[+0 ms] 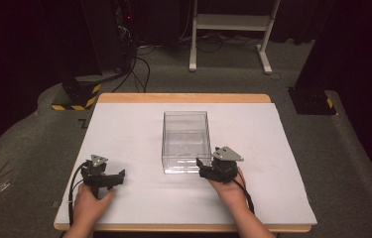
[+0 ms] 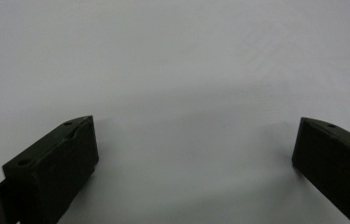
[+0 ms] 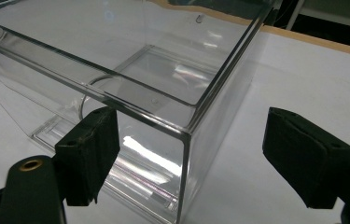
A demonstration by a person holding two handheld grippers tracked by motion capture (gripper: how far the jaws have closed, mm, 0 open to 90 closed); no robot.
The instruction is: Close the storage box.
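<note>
Box mid-table; R gripper at near-R corner

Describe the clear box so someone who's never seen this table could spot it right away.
Find the white table with the wooden edge. Near its middle stands the clear box, open at the top and empty, with its near corner between the spread jaws of the right gripper. You can see through its walls, while the left gripper, open over bare table, is black.
</note>
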